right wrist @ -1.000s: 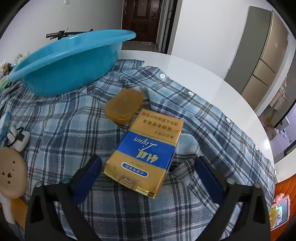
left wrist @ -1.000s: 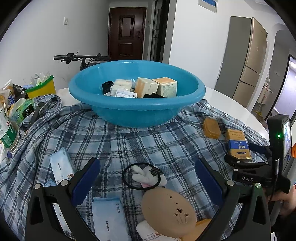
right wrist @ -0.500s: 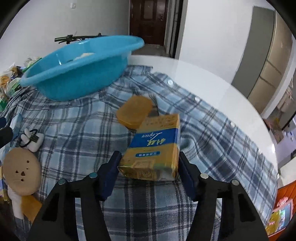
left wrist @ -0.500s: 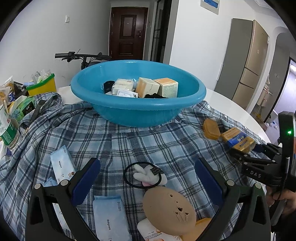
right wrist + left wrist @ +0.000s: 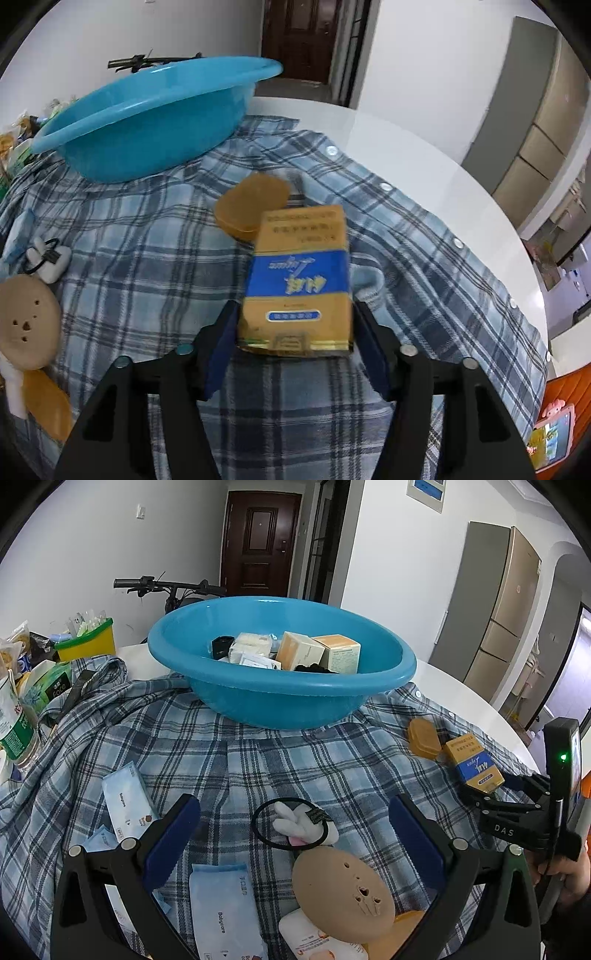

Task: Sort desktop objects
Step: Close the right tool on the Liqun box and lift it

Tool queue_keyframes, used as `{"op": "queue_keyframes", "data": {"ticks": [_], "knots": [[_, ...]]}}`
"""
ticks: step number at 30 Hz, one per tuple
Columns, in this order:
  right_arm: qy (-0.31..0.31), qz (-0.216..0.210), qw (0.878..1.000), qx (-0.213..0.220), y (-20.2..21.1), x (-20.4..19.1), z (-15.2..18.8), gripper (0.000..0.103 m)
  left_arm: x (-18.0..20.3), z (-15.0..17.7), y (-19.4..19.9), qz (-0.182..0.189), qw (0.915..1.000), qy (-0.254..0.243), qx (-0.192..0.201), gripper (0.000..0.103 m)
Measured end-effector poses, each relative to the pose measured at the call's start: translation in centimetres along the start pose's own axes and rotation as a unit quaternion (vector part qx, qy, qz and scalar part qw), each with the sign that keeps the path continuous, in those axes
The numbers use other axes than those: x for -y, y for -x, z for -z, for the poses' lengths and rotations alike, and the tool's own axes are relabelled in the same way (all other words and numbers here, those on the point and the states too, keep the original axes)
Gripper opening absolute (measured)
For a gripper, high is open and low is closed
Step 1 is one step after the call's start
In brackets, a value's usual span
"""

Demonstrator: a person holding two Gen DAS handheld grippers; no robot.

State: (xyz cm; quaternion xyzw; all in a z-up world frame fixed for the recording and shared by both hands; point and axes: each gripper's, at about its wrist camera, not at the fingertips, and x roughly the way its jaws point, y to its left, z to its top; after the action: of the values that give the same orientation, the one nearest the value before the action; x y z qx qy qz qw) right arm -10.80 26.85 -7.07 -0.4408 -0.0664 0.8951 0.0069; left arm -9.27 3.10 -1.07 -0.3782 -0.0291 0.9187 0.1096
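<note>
A yellow and blue box (image 5: 299, 273) lies lengthwise between the blue pads of my right gripper (image 5: 295, 314), whose jaws are opening slightly while the pads still touch its sides. In the left wrist view the box (image 5: 472, 764) is at the far right in that gripper (image 5: 484, 794). An orange oval case (image 5: 251, 206) lies just beyond it. The blue basin (image 5: 280, 701) holds several small boxes. My left gripper (image 5: 293, 808) hangs open above a black hair tie with a plush bunny (image 5: 295, 823) and a round beige disc (image 5: 343, 890).
A plaid shirt (image 5: 240, 760) covers the white table (image 5: 424, 155). Pale blue packets (image 5: 125, 805) lie at the near left. A bottle (image 5: 14, 727), a green tissue pack (image 5: 48, 690) and a yellow bin (image 5: 88, 642) crowd the left edge. A hand (image 5: 565, 871) holds the right gripper.
The right gripper's jaws closed in from wide apart onto the yellow and blue box, and the box turned into line with the fingers. The left gripper stayed put.
</note>
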Motion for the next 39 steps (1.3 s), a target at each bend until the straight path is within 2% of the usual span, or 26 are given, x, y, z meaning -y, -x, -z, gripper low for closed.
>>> {"op": "queue_keyframes", "data": {"ticks": [1,6,9,10,11,12,15,24,27,34,39], "knots": [[0.000,0.011,1.000,0.006,0.0,-0.1,0.0,0.072,0.1,0.0,0.0,0.000,1.0000,-0.001,0.000,0.103],[0.031,0.045,0.998,0.033,0.4,-1.3,-0.5,0.075,0.4,0.0,-0.1,0.002,1.0000,-0.005,-0.001,0.103],[0.054,0.072,0.995,0.038,0.0,-1.9,-0.9,0.075,0.5,0.0,-0.1,0.002,1.0000,-0.004,-0.002,0.103],[0.058,0.075,0.995,0.038,-0.2,-2.0,-0.8,0.069,0.5,0.0,-0.1,0.002,1.0000,-0.003,-0.002,0.103],[0.057,0.071,0.995,0.034,-0.4,-2.0,-0.8,0.056,0.5,0.1,-0.1,0.002,1.0000,-0.002,-0.003,0.103],[0.049,0.061,0.997,0.027,-0.6,-1.8,-0.9,0.054,0.4,0.1,-0.1,0.001,1.0000,-0.001,-0.003,0.103],[0.023,0.036,0.999,0.028,-0.4,-0.8,-0.9,0.053,0.2,0.1,-0.2,0.001,1.0000,0.000,-0.005,0.103],[-0.005,0.022,0.998,0.062,2.1,0.8,-1.8,0.053,0.3,0.2,-0.2,0.001,1.0000,0.001,-0.005,0.103],[-0.020,-0.006,0.998,0.061,2.5,1.0,-2.2,0.053,-0.1,0.1,-0.1,-0.007,0.9999,0.008,0.000,0.103],[-0.020,-0.108,0.993,0.044,3.3,-1.7,-2.5,0.053,-1.1,0.1,0.3,-0.012,0.9997,0.023,0.002,0.103],[0.019,-0.131,0.991,0.029,2.3,-5.3,-1.6,0.053,-1.5,0.3,0.4,-0.014,0.9995,0.027,0.001,0.103]]}}
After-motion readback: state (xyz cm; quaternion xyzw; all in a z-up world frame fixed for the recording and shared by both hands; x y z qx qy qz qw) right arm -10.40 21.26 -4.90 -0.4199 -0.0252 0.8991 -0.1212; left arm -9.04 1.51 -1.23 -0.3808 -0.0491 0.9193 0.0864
